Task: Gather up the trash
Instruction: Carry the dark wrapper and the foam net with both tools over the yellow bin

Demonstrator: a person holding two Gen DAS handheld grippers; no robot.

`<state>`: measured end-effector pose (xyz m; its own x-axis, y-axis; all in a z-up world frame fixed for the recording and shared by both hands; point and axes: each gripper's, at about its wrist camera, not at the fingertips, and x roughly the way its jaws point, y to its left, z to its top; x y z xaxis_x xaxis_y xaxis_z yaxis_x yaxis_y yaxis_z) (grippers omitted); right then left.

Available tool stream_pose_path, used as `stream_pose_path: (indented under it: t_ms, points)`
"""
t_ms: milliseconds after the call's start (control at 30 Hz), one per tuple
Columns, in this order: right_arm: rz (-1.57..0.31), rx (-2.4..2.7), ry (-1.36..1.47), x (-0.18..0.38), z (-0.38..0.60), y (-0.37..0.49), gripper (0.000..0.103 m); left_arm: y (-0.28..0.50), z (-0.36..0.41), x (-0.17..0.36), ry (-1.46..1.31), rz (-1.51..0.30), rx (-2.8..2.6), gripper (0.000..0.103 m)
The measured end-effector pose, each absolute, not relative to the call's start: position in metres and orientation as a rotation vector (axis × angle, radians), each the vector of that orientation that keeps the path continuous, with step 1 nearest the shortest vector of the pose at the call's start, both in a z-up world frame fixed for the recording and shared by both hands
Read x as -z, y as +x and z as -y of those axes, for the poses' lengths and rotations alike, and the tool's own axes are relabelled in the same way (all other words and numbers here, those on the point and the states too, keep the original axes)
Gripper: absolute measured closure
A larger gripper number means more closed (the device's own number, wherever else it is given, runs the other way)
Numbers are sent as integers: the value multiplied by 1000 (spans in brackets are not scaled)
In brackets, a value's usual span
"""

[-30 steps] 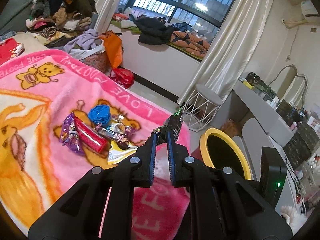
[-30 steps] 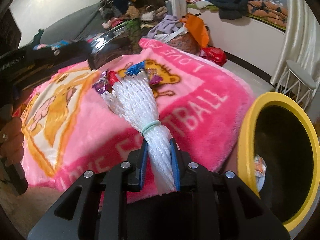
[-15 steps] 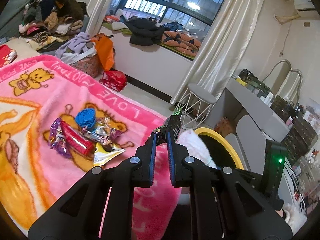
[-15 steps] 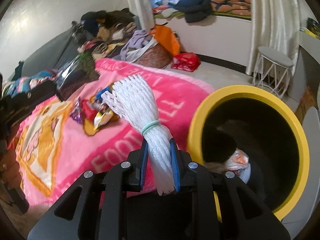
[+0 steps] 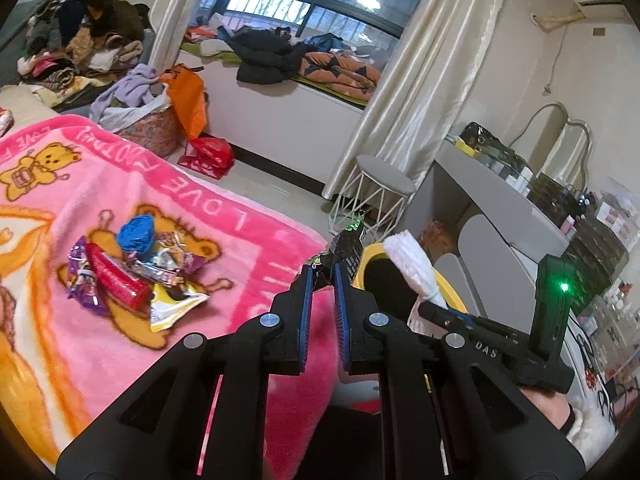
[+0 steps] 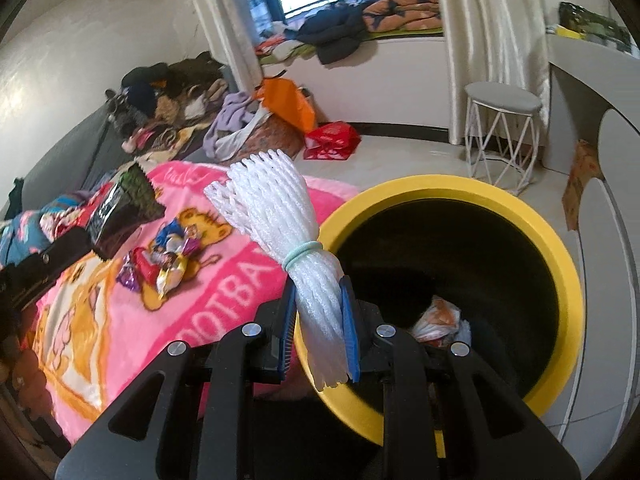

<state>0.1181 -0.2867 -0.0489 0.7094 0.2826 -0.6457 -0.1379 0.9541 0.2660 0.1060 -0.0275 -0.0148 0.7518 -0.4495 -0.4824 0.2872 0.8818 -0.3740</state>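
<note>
White foam netting [image 6: 280, 232], clamped in the right gripper [image 6: 318, 320], has swung from above the bed to the yellow bin [image 6: 560, 264]; left gripper [image 5: 322, 280] still pinches a dark wrapper [image 5: 346, 250], so both drops look imminent.

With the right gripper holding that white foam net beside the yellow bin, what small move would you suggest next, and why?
Probably ease the right gripper a little further over the yellow bin, then open. The white foam net is clamped at the near rim, its upper end leaning toward the pink blanket.
</note>
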Motion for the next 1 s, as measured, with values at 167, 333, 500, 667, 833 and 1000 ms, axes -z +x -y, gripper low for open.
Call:
stream_pose_path:
  t_ms: [167,333,500,667,833,1000]
  points:
    - [-732,-188,232,49,305,117,83,107,41,15,-272,-603,433,96]
    - [-699,-136,231,47,318,114,83,107,55,15,-254,-610,459,96]
    - [-673,-82,241,47,334,111,83,108,70,16,-232,-618,487,96]
    - [-667,-34,263,51,349,109,83,107,85,18,-214,-624,517,96]
    - [-665,2,288,55,363,108,83,109,102,19,-190,-632,542,96]
    - [-664,26,298,58,372,108,83,109,115,22,-166,-644,560,96]
